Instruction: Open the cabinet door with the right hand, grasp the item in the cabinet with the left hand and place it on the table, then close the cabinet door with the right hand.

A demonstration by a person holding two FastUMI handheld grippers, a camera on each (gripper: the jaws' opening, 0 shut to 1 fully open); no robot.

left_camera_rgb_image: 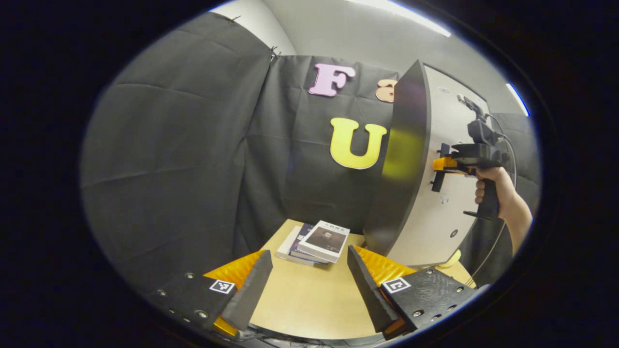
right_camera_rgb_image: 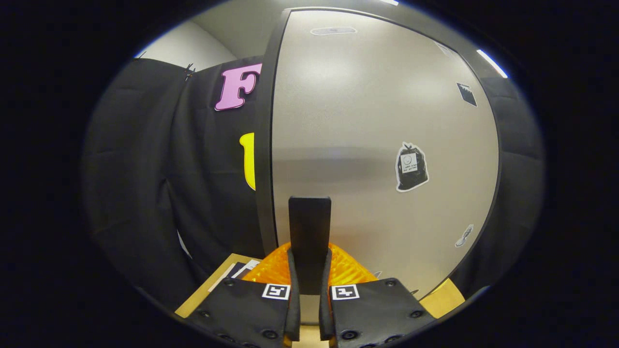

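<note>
The door (right_camera_rgb_image: 377, 125) has a smooth, half-glossy face, and the cabinet side (left_camera_rgb_image: 404, 159) is dark and glossy. The table (left_camera_rgb_image: 309, 299) looks like matt pale wood. The books (left_camera_rgb_image: 316, 241) have smooth paper covers.

The left gripper view is taken from low over the tabletop (left_camera_rgb_image: 309, 299), facing the booth wall, with the cabinet (left_camera_rgb_image: 435, 159) seen from its side, some way off on the right. The right gripper view is held very near the cabinet door (right_camera_rgb_image: 382, 135), facing it straight. The cabinet, the wall and the tabletop are shared by both views.
</note>
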